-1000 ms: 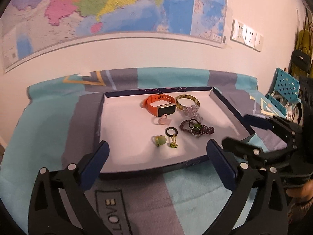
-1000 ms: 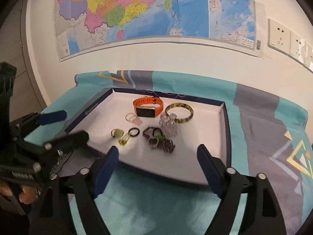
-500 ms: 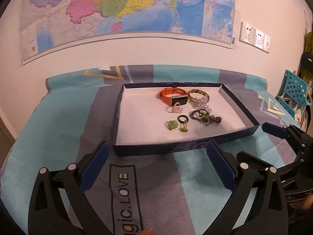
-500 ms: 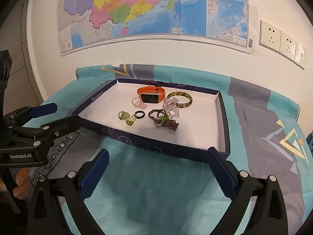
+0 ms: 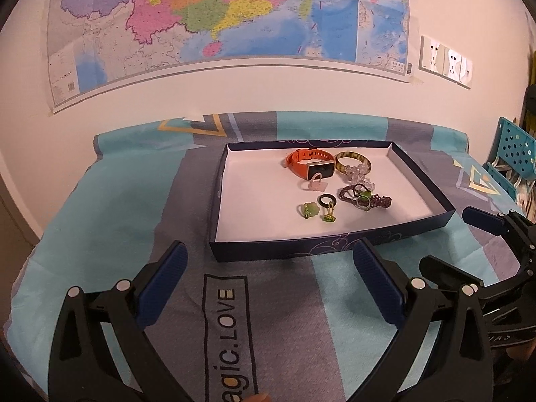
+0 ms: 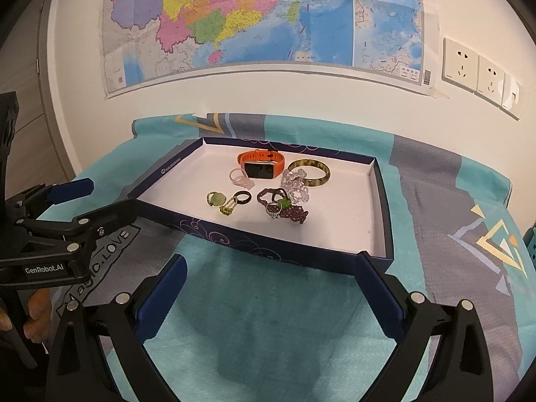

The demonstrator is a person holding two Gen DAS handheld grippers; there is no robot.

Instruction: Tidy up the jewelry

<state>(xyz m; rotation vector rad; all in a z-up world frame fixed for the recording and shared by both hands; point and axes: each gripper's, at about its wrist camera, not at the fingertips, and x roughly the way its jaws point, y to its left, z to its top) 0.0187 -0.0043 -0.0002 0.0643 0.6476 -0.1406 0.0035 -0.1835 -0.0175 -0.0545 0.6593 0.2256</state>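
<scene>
A dark blue tray point(image 5: 335, 248) with a white floor lies on the cloth-covered table. Inside it are an orange watch point(image 5: 310, 162), a mottled bangle point(image 5: 353, 160), clear beads point(image 5: 360, 176), a purple bead bracelet point(image 5: 378, 201), a black ring point(image 5: 326, 200), a green ring point(image 5: 308, 210) and a pink ring point(image 5: 315, 181). My left gripper point(image 5: 269, 249) is open and empty, short of the tray's front wall. My right gripper point(image 6: 271, 261) is also open and empty, near the tray's point(image 6: 268, 248) front right corner. The watch point(image 6: 261, 164) and bracelet point(image 6: 288, 211) show there too.
A teal and grey patterned cloth point(image 5: 234, 301) covers the table. A wall map point(image 5: 217, 16) and sockets point(image 6: 475, 70) are behind it. A blue perforated chair point(image 5: 512, 154) stands at the far right. Fingers of a hand point(image 6: 33, 311) hold the left gripper's handle.
Both grippers have drawn back from the tray, which now looks smaller and farther. The right jaws have spread wider. The left view has swung so the tray sits right of centre.
</scene>
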